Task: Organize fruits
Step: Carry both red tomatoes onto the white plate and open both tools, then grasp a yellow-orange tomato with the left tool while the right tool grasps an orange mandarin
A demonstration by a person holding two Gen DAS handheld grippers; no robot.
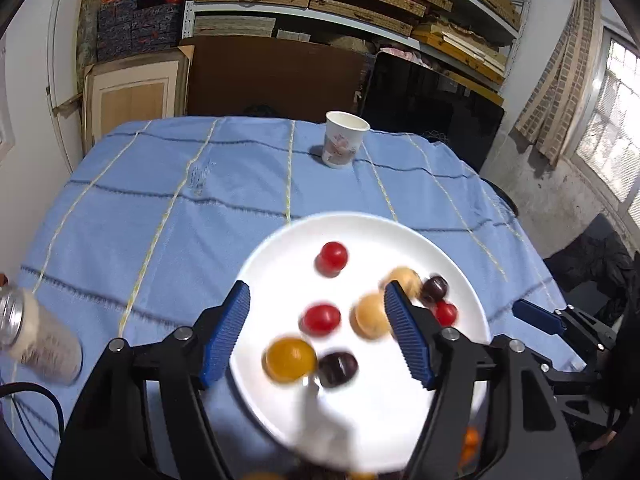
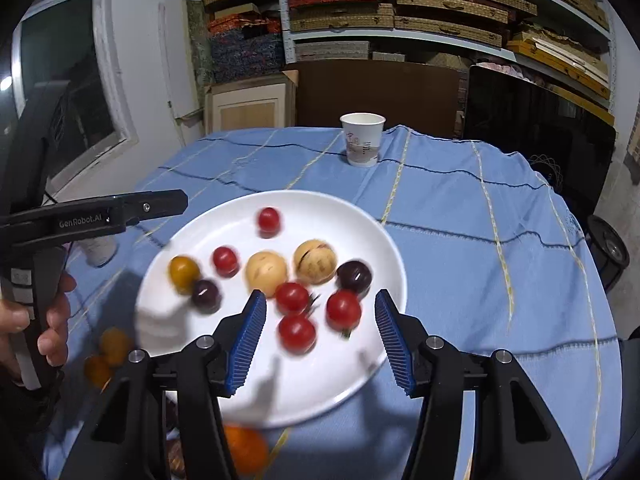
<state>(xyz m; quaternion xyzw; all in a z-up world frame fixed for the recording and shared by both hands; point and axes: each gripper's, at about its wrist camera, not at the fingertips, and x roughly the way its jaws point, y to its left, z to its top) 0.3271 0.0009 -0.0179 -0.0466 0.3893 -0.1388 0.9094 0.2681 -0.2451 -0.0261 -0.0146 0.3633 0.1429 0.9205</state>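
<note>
A white plate (image 1: 372, 412) (image 2: 288, 396) sits on the blue tablecloth and holds several small fruits: red cherry tomatoes (image 2: 297, 333), a yellow tomato (image 1: 289, 359) (image 2: 183, 272), dark purple ones (image 1: 337, 369) (image 2: 354, 276) and two tan round fruits (image 2: 315, 261) (image 1: 371, 316). My left gripper (image 1: 318, 316) is open and empty above the plate. My right gripper (image 2: 320, 322) is open and empty, its fingers on either side of the red tomatoes. Orange fruits (image 2: 245, 450) (image 2: 108, 354) lie off the plate near its front edge.
A paper cup (image 1: 343, 145) (image 2: 362, 145) stands at the table's far edge. A jar with a metal lid (image 1: 36, 334) lies at the left. The left gripper's body and the hand holding it (image 2: 48, 280) show at the left of the right wrist view. Shelves stand behind.
</note>
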